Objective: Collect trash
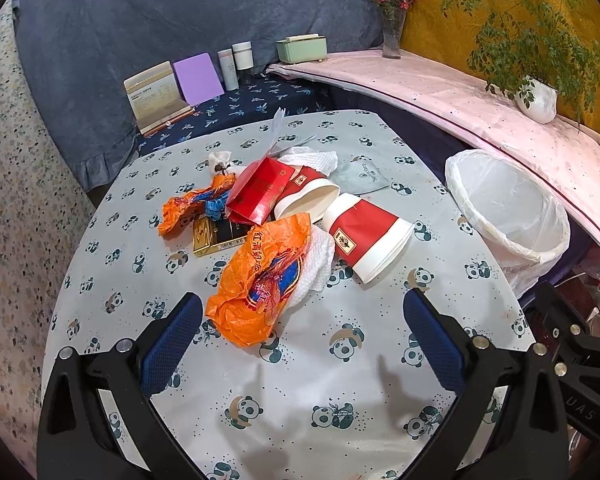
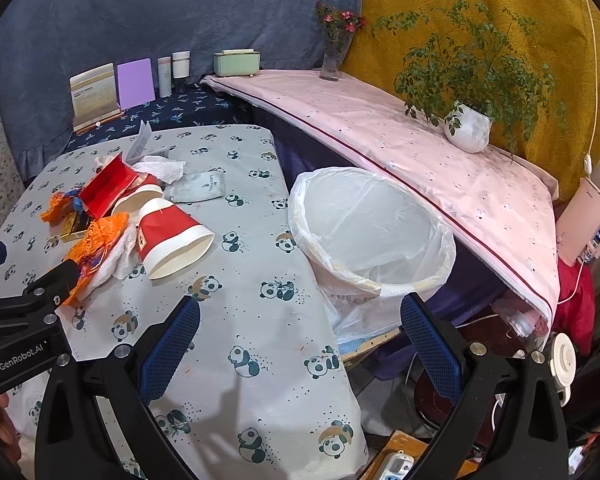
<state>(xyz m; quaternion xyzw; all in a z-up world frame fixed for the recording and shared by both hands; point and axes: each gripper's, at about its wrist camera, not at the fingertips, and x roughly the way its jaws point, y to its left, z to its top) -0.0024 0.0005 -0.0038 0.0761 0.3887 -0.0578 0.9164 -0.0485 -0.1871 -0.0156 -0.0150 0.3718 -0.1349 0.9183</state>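
Trash lies in a pile on the panda-print table [image 1: 300,380]: a crumpled orange wrapper [image 1: 256,284], a second orange wrapper [image 1: 192,208], a red box [image 1: 260,192], two red-and-white paper cups [image 1: 364,236] [image 1: 308,196] on their sides, white tissue [image 1: 312,160], a gold-and-black pack [image 1: 216,236] and a grey pouch [image 1: 360,178]. A white-lined bin [image 2: 372,232] stands just right of the table. My left gripper [image 1: 302,336] is open and empty, just short of the near orange wrapper. My right gripper [image 2: 300,340] is open and empty over the table's right edge, near the bin.
Behind the table stand a card holder [image 1: 156,96], a purple card [image 1: 198,78], two bottles [image 1: 236,64] and a green box [image 1: 302,48]. A pink-covered ledge [image 2: 420,152] holds a flower vase [image 2: 334,56] and a potted plant [image 2: 468,120]. Cables and clutter lie under the ledge.
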